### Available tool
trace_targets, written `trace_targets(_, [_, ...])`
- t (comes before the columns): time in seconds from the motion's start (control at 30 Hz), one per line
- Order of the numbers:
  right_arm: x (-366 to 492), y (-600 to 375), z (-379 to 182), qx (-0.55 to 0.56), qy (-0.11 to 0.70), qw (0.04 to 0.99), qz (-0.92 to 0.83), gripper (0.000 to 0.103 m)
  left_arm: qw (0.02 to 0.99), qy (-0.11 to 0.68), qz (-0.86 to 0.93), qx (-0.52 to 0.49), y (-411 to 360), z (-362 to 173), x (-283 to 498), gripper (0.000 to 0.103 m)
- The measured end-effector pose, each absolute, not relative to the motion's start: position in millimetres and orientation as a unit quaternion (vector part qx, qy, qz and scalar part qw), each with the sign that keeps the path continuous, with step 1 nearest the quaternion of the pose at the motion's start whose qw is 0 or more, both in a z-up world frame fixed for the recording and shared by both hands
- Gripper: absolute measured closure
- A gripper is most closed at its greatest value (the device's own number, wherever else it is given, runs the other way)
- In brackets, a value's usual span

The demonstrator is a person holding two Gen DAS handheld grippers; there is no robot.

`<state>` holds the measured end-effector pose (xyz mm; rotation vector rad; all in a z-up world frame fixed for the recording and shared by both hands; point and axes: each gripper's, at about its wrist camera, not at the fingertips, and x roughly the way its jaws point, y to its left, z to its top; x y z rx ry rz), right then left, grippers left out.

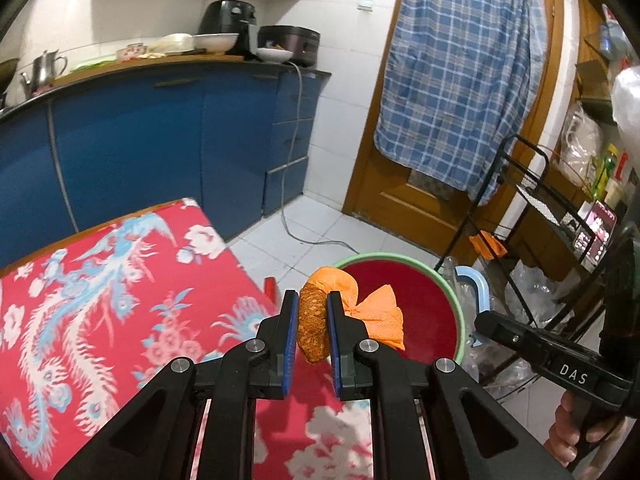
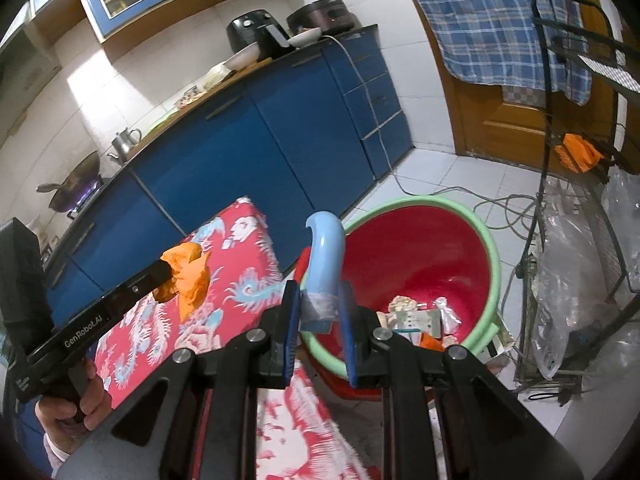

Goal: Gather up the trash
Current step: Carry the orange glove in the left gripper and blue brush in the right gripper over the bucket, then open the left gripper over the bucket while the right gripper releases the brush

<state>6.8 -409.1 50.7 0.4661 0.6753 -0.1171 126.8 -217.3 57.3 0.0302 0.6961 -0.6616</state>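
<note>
Left gripper (image 1: pixel 312 322): we have its jaws clamped on a crumpled orange wrapper (image 1: pixel 352 304), held in the air – past the near right corner of the tabletop.

Orange wrapper: one end pinched between the blue pads (image 1: pixel 291 332); the loose end fans out to the right, in front of the basin's red inside. From the right wrist view it sits over the tabletop's right edge – depth between the two views we cannot settle.

Right gripper (image 2: pixel 318 312): we have it closed on the light-blue curved handle (image 2: pixel 326 256), at the taped grey section low on the handle.

Light-blue handle: arches up and left from the pads, just beside the basin's left rim.

Basin (image 2: pixel 494 264): red inside, green rim, off the tabletop's right side and lower down. Scraps of trash (image 2: pixel 420 316) lie at its bottom – paper bits, a small wrapped white piece.

Tabletop (image 1: pixel 100 280): covered in a red cloth with a blue-white bird print.

Background: blue cabinets (image 1: pixel 140 140), checked cloth (image 1: pixel 456 72) hanging on the door, black wire rack (image 1: pixel 532 208) at right.
</note>
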Motion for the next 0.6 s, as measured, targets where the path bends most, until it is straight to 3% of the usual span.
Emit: trace_targets(0.6, [21.0, -457.0, -9.3, 0.271, 0.370, 0.884, -0.089, 0.081, 0.862, 0.382, -0.325, 0.076, -296.0, -9.8, 138.7, 0.089])
